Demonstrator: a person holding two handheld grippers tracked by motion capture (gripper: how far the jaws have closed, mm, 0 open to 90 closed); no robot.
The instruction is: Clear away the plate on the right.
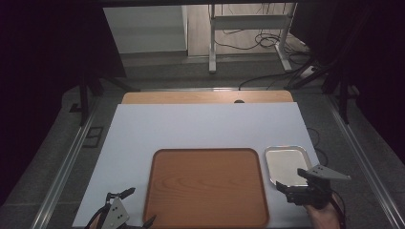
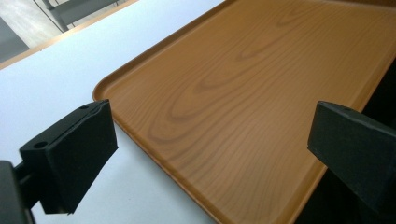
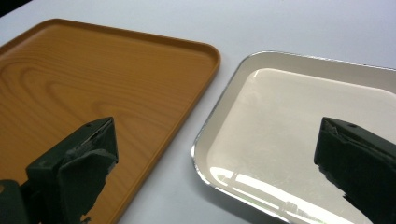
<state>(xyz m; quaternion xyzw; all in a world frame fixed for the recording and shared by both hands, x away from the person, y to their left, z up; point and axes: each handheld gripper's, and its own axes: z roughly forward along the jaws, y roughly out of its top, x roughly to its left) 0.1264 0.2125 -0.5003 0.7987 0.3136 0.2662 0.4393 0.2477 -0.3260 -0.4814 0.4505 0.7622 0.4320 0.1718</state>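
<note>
A wooden tray [image 1: 205,186] lies empty on the white board, near the front edge. To its right sits a small shiny metal tray [image 1: 285,161], also empty. My left gripper [image 1: 140,206] is open at the wooden tray's front left corner. In the left gripper view, the left gripper [image 2: 212,126] has the wooden tray [image 2: 243,70] showing between its wide-apart jaws. My right gripper [image 1: 291,180] hovers open over the metal tray's front edge. In the right gripper view, the right gripper [image 3: 217,140] spans the gap between the wooden tray [image 3: 93,79] and the metal tray [image 3: 299,116].
The white board [image 1: 200,124] covers most of the table, with a strip of wooden tabletop [image 1: 205,97] at its far edge. Beyond the table stand a metal frame [image 1: 212,43] and loose cables [image 1: 267,40] on the floor. Both sides are dark.
</note>
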